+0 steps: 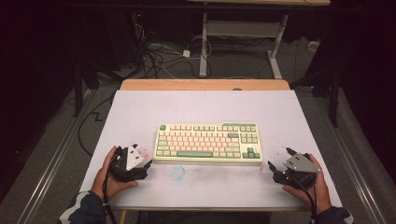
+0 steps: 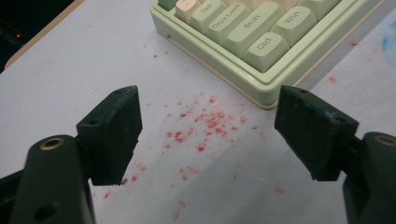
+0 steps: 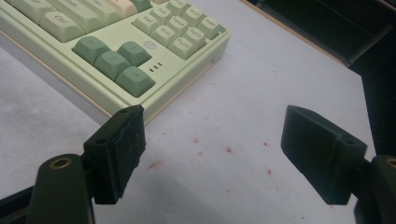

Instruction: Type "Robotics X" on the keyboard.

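Observation:
A pale green keyboard (image 1: 208,142) with pink and green keys lies in the middle of the white table (image 1: 205,109). My left gripper (image 1: 140,163) rests on the table just off the keyboard's left front corner (image 2: 261,95), held by a hand, jaws wide apart with nothing between them (image 2: 208,133). My right gripper (image 1: 279,161) rests to the right of the keyboard's right front corner (image 3: 154,105), also open and empty (image 3: 212,149). The dark green arrow keys (image 3: 114,60) show close in the right gripper view.
Red specks (image 2: 205,121) and a faint blue smudge (image 1: 178,172) stain the table in front of the keyboard. A wooden strip (image 1: 205,84) borders the far edge. Beyond it stand a desk frame (image 1: 243,37) and loose cables (image 1: 159,56) on the floor.

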{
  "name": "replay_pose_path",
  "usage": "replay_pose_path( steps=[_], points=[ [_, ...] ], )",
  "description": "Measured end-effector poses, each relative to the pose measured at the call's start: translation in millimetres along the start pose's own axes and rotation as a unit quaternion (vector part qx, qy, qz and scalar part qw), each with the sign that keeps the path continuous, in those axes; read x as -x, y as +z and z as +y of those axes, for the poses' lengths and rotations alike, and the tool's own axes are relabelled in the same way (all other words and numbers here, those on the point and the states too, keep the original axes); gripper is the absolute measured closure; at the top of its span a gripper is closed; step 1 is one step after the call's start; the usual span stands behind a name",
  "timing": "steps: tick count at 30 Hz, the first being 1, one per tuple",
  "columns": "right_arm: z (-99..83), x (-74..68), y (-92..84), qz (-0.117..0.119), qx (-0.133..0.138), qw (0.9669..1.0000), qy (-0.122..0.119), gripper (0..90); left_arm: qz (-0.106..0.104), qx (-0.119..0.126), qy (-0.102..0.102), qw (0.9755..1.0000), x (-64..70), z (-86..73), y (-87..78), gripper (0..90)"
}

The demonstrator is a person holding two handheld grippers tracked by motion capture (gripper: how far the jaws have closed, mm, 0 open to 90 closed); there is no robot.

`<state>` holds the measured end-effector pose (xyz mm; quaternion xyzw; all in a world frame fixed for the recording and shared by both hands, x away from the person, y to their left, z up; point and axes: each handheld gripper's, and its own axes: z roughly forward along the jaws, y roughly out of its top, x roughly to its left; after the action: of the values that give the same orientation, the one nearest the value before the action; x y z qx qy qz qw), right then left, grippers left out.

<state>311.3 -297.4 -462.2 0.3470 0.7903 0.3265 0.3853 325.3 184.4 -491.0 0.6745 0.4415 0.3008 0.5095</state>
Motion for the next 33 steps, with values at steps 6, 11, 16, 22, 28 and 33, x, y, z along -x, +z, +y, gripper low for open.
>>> replay_pose_path(
  steps=[6,11,16,22,28,33],
  points=[
    [1.1,-0.3,-0.4,-0.003,0.001,1.0000,0.003,22.7,0.001,-0.001,0.004,1.0000,0.7,-2.0,-3.1,22.2],
    [2.7,-1.8,-1.6,-0.004,0.004,1.0000,-0.004,22.8,0.000,0.000,0.010,0.9999,0.7,-3.0,-6.8,22.2],
    [2.5,-0.4,0.6,-0.002,0.002,1.0000,-0.001,23.1,0.003,0.001,0.011,0.9999,-0.8,-2.2,-5.2,22.8],
    [4.9,-0.7,4.7,0.007,0.000,1.0000,0.002,25.6,-0.002,-0.002,0.013,0.9999,1.4,-1.9,-4.6,23.6],
    [10.0,-0.9,4.0,0.032,0.017,0.9993,0.008,31.4,-0.015,0.000,0.010,0.9998,3.5,0.4,-3.9,23.4],
    [21.7,0.3,6.0,0.073,0.030,0.9967,0.019,50.5,-0.017,0.002,0.002,0.9998,1.1,4.4,0.1,22.9]
  ],
)
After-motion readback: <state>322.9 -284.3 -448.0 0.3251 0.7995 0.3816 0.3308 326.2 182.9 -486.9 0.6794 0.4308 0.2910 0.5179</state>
